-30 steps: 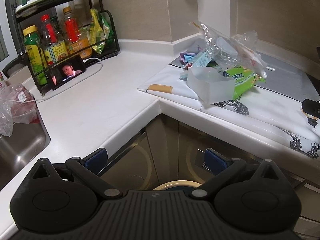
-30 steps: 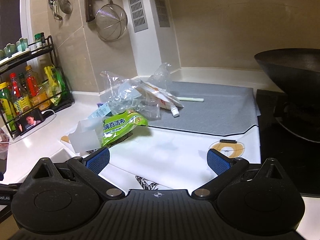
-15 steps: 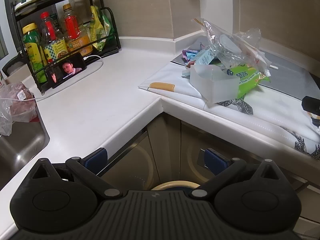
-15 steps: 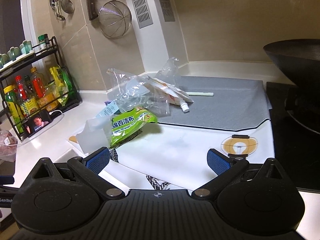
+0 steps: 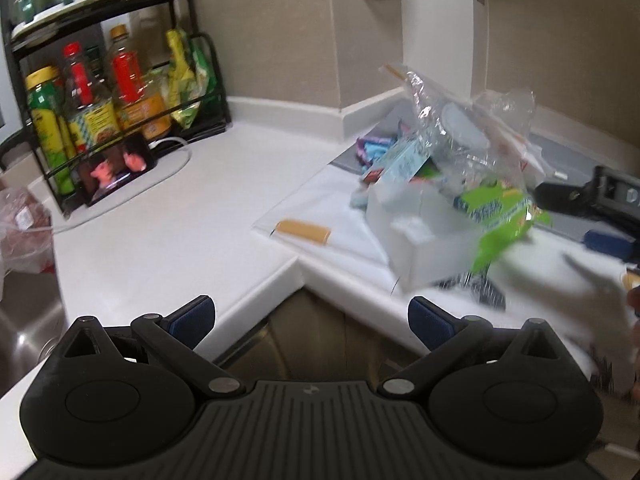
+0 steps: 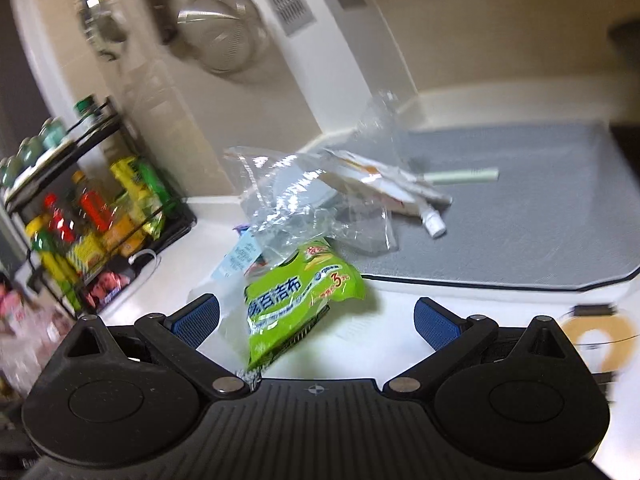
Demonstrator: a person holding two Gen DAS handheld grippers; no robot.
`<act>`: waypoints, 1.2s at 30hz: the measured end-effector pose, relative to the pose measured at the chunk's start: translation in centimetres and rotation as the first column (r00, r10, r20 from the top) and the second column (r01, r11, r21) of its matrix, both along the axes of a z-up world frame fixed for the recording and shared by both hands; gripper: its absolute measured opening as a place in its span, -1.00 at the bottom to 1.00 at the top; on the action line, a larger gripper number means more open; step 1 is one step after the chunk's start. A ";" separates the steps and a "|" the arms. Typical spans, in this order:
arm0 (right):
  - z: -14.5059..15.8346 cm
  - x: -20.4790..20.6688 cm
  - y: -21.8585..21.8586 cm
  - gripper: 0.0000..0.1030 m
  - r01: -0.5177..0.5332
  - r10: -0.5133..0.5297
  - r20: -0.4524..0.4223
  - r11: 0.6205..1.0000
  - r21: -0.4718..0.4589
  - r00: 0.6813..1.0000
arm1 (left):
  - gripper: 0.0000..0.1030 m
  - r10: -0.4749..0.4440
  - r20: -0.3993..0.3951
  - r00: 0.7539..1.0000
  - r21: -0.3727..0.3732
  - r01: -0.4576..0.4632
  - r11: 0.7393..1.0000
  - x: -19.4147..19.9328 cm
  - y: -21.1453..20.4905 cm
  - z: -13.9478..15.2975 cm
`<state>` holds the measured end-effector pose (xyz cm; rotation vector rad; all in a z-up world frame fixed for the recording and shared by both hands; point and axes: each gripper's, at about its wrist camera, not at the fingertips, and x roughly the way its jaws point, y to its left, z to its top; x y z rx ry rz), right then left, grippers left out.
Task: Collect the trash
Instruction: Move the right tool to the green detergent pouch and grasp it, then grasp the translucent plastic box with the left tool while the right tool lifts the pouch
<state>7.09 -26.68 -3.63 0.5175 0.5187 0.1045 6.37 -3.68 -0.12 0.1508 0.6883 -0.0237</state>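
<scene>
The green cleaning-cloth packet point(image 6: 298, 300) lies at the front of the trash pile point(image 6: 320, 208) on the white countertop point(image 5: 160, 216). The right gripper point(image 6: 316, 316) has come much closer – jaws spread, empty, framing the packet. The left gripper point(image 5: 310, 316) also gapes, holding nothing, off the counter edge.

Beige tiled walls point(image 5: 280, 32) are meeting at a corner above an L-shaped white countertop point(image 5: 168, 216) — black wire rack point(image 5: 192, 56) standing at the back, steel sink point(image 5: 24, 320) sitting far left.

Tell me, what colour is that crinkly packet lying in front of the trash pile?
Bright green packet, seen best from the right wrist.
</scene>
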 end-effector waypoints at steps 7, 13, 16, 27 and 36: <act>-1.8 2.2 -0.9 1.00 0.044 -0.038 -0.051 0.992 0.122 0.998 | 0.99 0.108 -0.020 0.994 -0.032 -0.109 0.994 5.1 -1.4 0.8; -2.1 3.5 -1.0 1.00 0.041 -0.031 -0.067 0.986 0.159 0.997 | 0.99 0.059 -0.051 0.997 -0.059 -0.062 0.996 7.7 -2.3 0.3; -2.3 4.0 -1.1 1.00 0.041 -0.031 -0.059 0.986 0.162 0.998 | 0.99 0.043 -0.069 0.997 -0.059 -0.047 0.997 8.1 -2.8 -0.3; -2.7 2.9 -1.0 -0.87 0.029 -0.026 -0.020 0.991 0.129 0.999 | -0.03 0.135 -0.167 0.977 -0.087 -0.151 0.985 11.5 -0.6 -1.7; -2.8 -1.0 -4.5 -0.87 0.129 -0.128 -0.005 0.989 0.077 0.992 | 0.95 0.118 -0.115 0.986 -0.147 -0.134 0.980 11.3 0.6 -0.8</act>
